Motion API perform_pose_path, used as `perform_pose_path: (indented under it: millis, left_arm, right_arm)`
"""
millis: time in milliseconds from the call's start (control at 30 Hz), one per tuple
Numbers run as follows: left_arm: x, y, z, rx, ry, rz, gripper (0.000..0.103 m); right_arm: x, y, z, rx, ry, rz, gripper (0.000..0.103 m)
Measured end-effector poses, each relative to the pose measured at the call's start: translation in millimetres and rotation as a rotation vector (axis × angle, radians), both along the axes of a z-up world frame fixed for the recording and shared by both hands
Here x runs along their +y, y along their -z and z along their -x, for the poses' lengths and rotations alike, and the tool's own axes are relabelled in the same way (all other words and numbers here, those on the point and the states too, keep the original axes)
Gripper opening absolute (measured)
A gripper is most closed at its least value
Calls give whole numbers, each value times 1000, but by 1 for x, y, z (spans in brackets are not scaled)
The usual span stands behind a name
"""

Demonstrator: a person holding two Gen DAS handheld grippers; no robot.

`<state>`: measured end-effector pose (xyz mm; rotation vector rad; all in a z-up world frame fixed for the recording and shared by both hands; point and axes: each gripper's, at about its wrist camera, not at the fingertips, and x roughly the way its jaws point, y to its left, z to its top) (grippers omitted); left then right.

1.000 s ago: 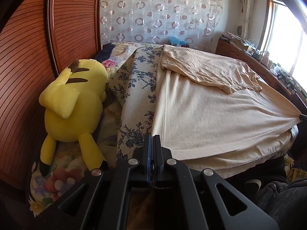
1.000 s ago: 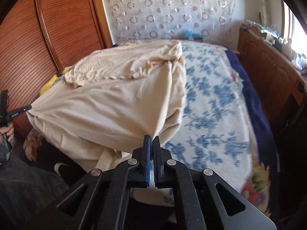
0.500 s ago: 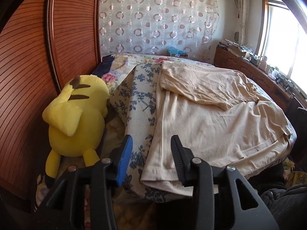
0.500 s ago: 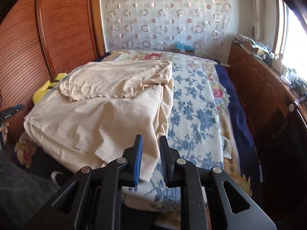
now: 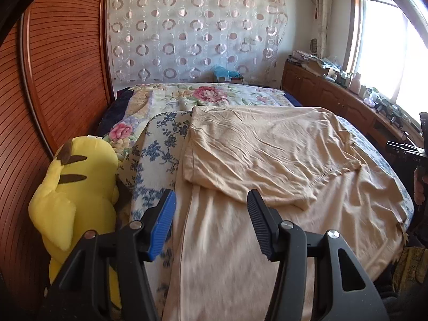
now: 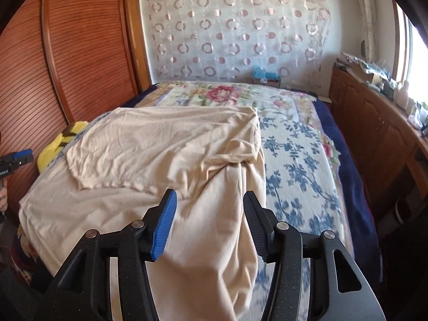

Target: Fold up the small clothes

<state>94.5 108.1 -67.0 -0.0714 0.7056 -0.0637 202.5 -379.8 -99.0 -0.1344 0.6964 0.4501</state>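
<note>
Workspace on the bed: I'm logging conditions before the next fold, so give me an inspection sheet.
Surface: bed with blue-flowered and rose-patterned covers.
Job's things: beige garment spread flat, upper part folded over, near edge hanging off the bed.
Clutter: yellow plush toy beside the garment; blue item by the curtain.
Grippers: left gripper and right gripper both opening, fingers not pressing the cloth.
Cables: nothing seen.
Surroundings: slatted wooden doors, circle-patterned curtain, cluttered wooden sideboard under a bright window.
</note>
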Motion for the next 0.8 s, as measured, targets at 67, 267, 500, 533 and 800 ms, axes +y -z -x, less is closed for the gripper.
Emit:
perform_pose_path:
  millis: [67,267,500,533,800]
  left_arm:
    - [-3,4,-15,14,-1,-13,54]
    - [-7,22,-60,85,5,-26,54]
    - [-3,42,-95,178,-17,-46,54]
    - [-4,43,-97,182,-11,-51,52]
    - [-16,51,-104,216,59,-93,4]
  right_arm:
    - [3,6,-25,27,11,-7,53]
    - [10,25,-81,83,72,1,53]
    - [10,42,-125,154,130,2,53]
    - [10,44,-128,163,134,0,53]
    - [16,53,-141,208,141,41,31]
